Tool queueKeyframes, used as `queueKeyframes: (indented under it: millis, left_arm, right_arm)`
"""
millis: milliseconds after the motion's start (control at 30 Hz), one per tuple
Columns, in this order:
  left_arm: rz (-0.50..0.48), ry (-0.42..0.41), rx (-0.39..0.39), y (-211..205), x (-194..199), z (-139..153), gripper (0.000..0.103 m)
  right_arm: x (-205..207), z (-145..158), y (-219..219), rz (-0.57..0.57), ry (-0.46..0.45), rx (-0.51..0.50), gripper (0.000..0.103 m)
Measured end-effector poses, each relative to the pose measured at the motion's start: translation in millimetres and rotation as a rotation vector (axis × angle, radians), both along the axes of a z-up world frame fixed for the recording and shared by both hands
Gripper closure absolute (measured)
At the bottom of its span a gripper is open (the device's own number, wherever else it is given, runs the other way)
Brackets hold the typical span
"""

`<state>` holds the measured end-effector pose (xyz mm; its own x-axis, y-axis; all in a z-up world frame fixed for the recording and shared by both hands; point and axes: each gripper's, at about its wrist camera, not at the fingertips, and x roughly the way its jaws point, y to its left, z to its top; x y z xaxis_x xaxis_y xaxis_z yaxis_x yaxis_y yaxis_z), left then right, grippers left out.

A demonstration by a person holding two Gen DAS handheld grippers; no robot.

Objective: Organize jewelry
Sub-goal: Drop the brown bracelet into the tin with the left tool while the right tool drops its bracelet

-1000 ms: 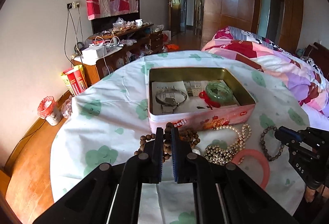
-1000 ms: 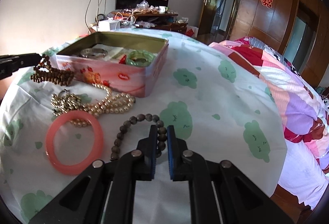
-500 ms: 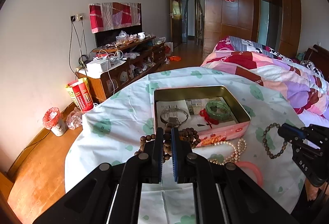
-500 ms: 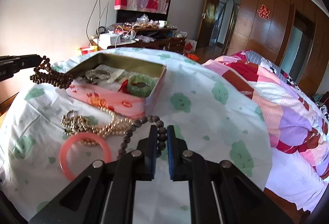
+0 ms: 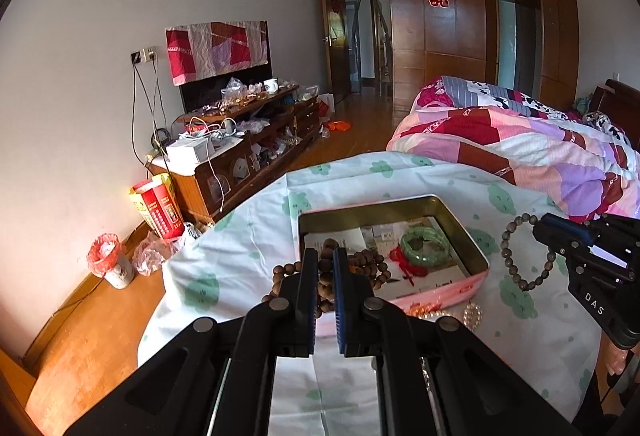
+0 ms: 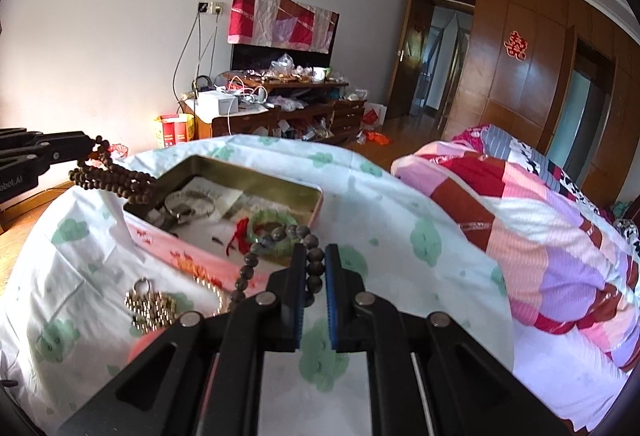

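Note:
My left gripper (image 5: 325, 263) is shut on a long string of brown wooden beads (image 5: 370, 267), which hangs in loops above the near left corner of the open pink tin (image 5: 469, 237). My right gripper (image 6: 316, 265) is shut on a dark bead bracelet (image 6: 279, 234), held clear of the cloth beside the tin (image 6: 180, 253). In the tin lie a green bangle (image 5: 425, 240), a red cord (image 5: 404, 265), a silver bracelet (image 6: 188, 205) and papers. The left gripper (image 6: 89, 147) and its brown beads (image 6: 116, 177) show at left; the right gripper (image 5: 539, 227) and its bracelet (image 5: 505, 249) show at right.
A gold and pearl necklace (image 6: 150, 310) and a pink bangle (image 6: 145, 343) lie on the green-patterned tablecloth (image 5: 224, 264) in front of the tin. A bed with a patchwork quilt (image 6: 540, 220) adjoins the table on the right. A cluttered cabinet (image 5: 240, 152) and a bin (image 5: 108, 264) stand beyond on the left.
Both grippers have risen with their beads, lifting them off the cloth. The brown beads and the dark bracelet now hang in the air by the tin.

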<state>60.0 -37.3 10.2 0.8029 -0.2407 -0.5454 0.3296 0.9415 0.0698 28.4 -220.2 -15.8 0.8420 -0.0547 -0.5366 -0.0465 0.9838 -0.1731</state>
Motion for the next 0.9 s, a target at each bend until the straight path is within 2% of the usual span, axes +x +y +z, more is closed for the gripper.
queueKeyframes:
  millis: [467,900]
  left_arm:
    - [-0.003,0.02,0.03,-13.6,36.7,-3.6,0.097]
    - [0.013,0.035,0.067,-20.5,64.1,-16.7,0.097]
  right_arm:
    - [37.2,17.5,7.2,0.025,-0.016,-0.018,0.092]
    - [64.9,12.3,10.5,0.027,0.009,-0.029,0.092]
